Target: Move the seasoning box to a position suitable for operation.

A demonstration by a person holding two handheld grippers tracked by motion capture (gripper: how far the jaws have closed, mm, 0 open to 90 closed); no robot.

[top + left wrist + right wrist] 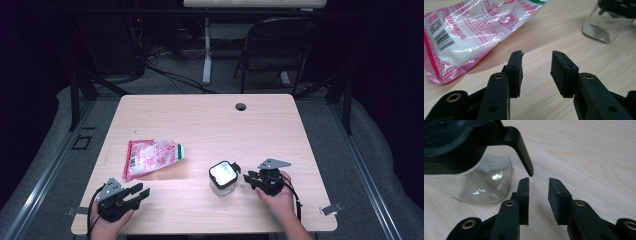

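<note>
A pink and clear plastic bag (150, 157) of white grains lies flat on the left half of the wooden table (210, 120). In the left gripper view the bag (466, 32) is ahead and to the left. My left gripper (142, 191) (536, 53) hovers near the front left edge, open and empty, below the bag. A small clear glass jar (222, 177) (486, 182) with a black lid stands front centre. My right gripper (248, 177) (539, 180) is just right of it, open, with the lid's black tab (522, 150) right in front of the jaws, apart from them.
A round cable hole (241, 106) sits near the table's far edge. Beyond the table stand a dark folding chair (280, 45) and a white desk leg (206, 50), with cables on the floor. The jar (607, 22) is at the upper right of the left gripper view.
</note>
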